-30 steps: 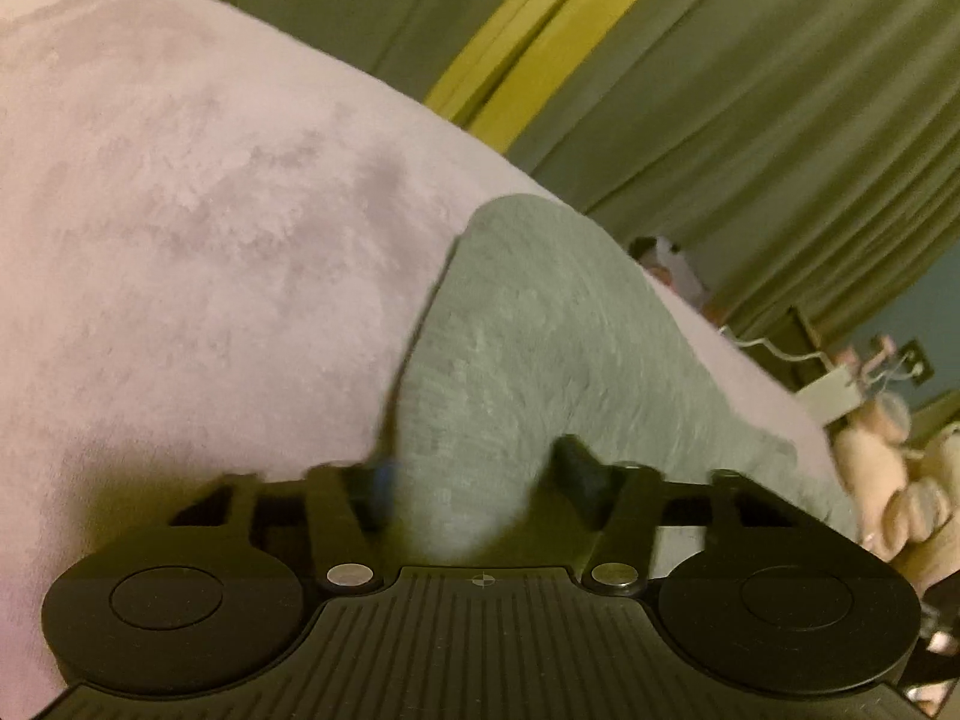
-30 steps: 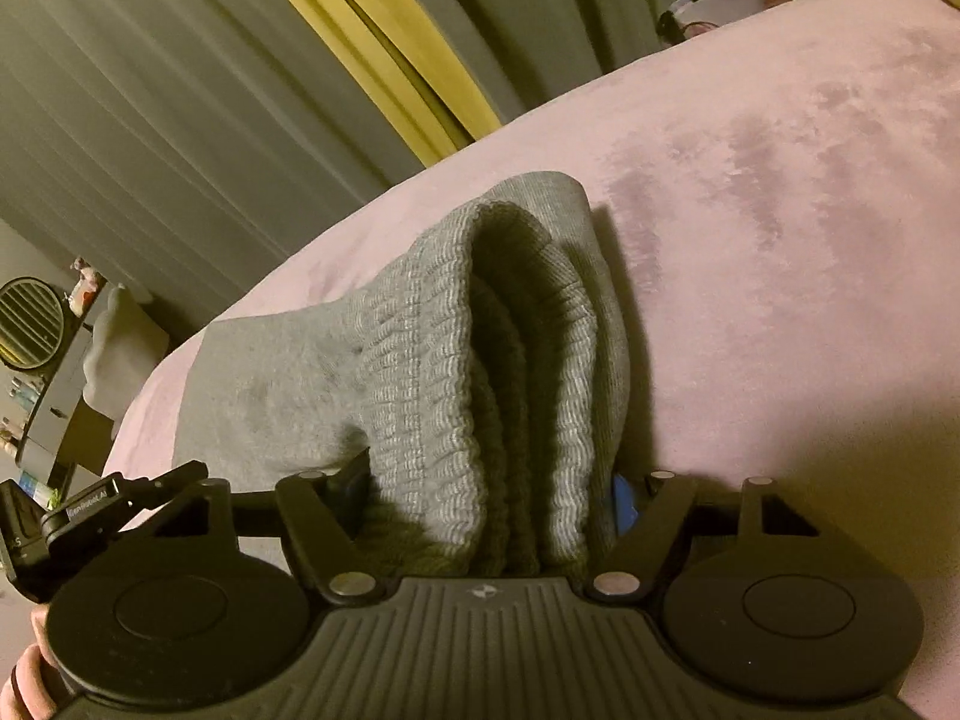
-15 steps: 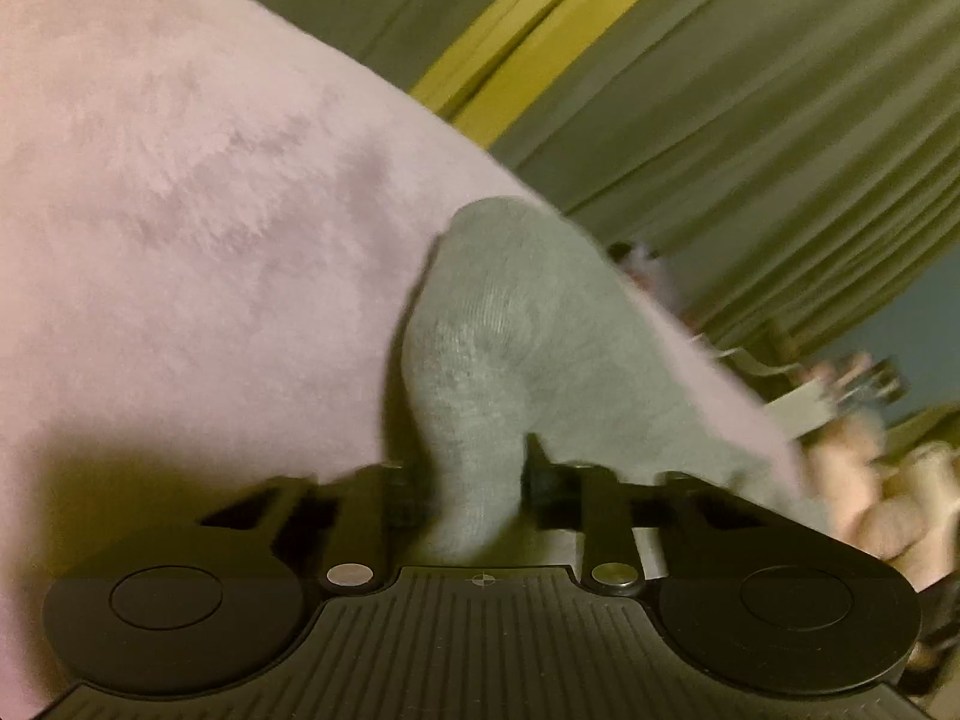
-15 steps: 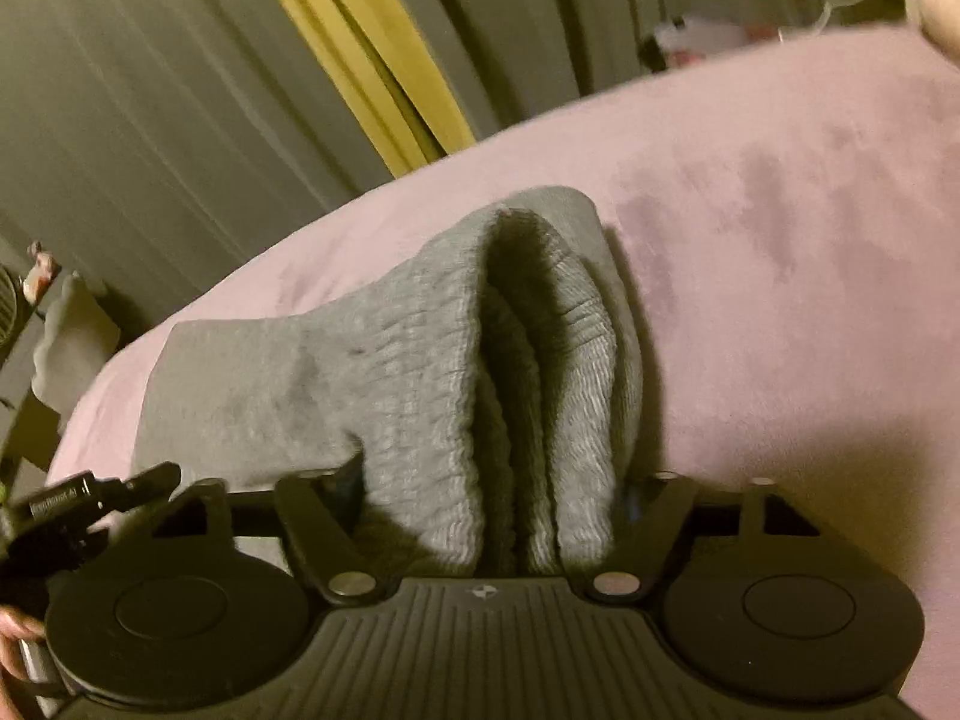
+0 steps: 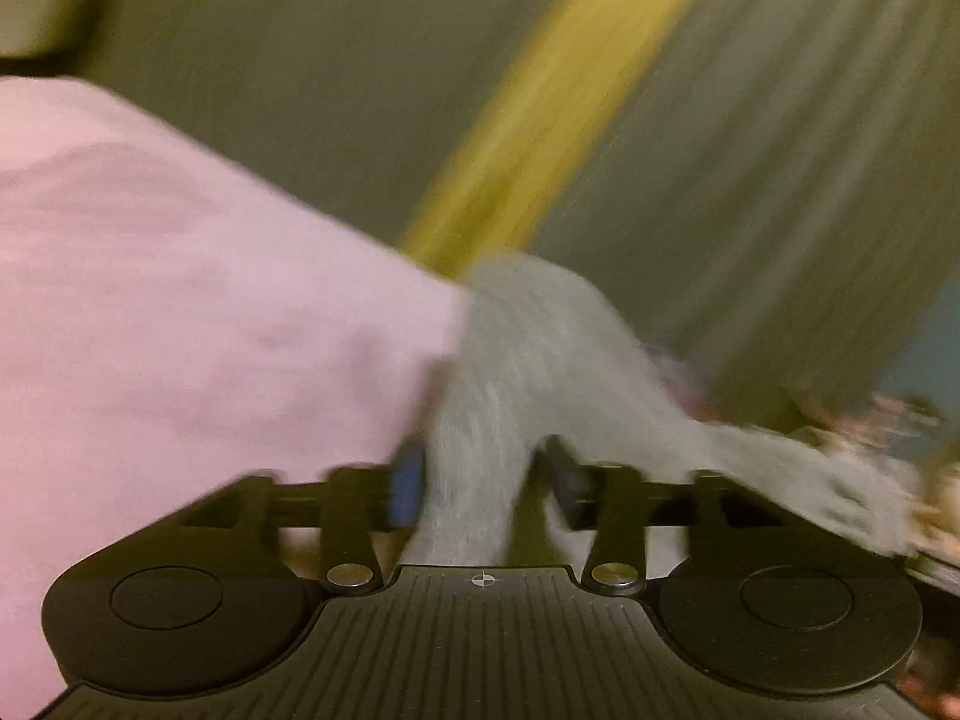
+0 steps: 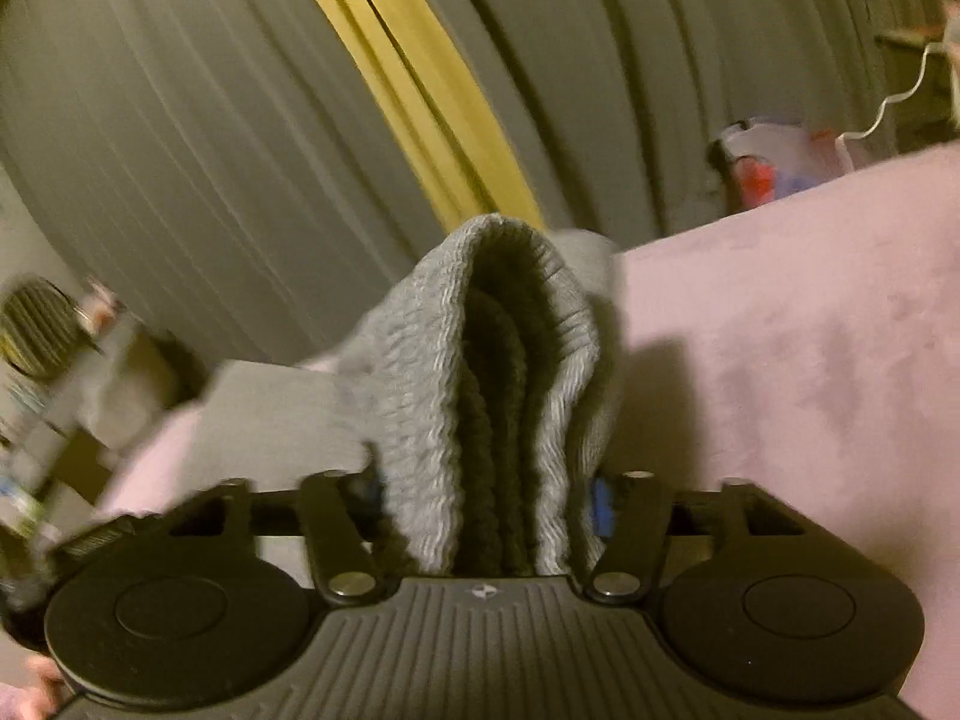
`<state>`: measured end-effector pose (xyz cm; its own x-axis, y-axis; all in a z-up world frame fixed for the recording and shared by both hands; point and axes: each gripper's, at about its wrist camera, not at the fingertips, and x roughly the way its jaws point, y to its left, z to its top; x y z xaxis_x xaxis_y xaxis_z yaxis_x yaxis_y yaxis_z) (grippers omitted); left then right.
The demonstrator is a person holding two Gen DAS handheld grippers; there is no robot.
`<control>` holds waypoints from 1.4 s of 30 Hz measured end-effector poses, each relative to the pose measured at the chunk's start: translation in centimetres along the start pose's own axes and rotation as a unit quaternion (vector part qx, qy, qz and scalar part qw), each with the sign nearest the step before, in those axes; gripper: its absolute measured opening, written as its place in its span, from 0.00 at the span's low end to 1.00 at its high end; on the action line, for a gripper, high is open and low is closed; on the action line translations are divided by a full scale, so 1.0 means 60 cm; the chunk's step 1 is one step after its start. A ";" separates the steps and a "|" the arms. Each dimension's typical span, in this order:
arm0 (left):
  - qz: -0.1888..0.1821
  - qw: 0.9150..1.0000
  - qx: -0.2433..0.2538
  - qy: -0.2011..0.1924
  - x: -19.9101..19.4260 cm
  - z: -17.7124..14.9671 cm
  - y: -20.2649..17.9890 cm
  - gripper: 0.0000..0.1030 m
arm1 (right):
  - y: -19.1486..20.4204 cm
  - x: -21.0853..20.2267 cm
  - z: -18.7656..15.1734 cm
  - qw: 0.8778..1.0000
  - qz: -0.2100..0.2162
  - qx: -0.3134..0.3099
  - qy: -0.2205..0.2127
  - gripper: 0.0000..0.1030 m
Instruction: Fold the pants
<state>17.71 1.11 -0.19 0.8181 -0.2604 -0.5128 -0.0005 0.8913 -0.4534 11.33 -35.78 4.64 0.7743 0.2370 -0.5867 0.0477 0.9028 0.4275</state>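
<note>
The grey knit pants [image 6: 516, 372] lie bunched on the pink blanket [image 6: 780, 348]. In the right wrist view their thick ribbed waistband fills the space between the fingers of my right gripper [image 6: 483, 492]. Both pads touch it while the jaws are opening, and the bundle stands raised off the bed. The left wrist view is blurred: a narrower fold of the pants [image 5: 510, 372] rises between the fingers of my left gripper [image 5: 483, 474]. Its jaws are opening too. The cloth rests against the blue left pad [image 5: 408, 483], and a dark gap shows beside the right finger.
Grey-green curtains [image 6: 180, 150] with a yellow strip [image 6: 420, 90] hang behind the bed. A round fan [image 6: 42, 324] and cluttered shelves stand at the left, and a white cable [image 6: 888, 102] and small items at the far right. Plush toys [image 5: 900, 420] lie beyond the bed's edge.
Both grippers have risen and tilted up, so more curtain shows, and the pants have lifted with them. The left jaws, narrow half a second ago, stand wider; the right jaws have spread slightly.
</note>
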 end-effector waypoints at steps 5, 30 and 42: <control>0.011 1.000 0.013 -0.005 -0.033 -0.017 -0.001 0.87 | 0.027 0.008 -0.018 0.983 -0.141 -0.122 0.001 0.95; 0.127 0.965 0.222 0.062 -0.017 -0.143 -0.113 0.98 | 0.061 -0.001 -0.131 0.953 -0.180 -0.241 0.018 0.96; 0.133 0.969 0.201 0.052 -0.060 -0.153 -0.118 0.98 | 0.074 -0.037 -0.142 0.951 -0.203 -0.234 -0.009 0.96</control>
<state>9.47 -7.64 -1.80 0.7568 -0.0200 -0.6533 0.0384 0.9992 0.0139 4.44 -29.21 1.98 0.7629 -0.1669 -0.6246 0.0615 0.9804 -0.1870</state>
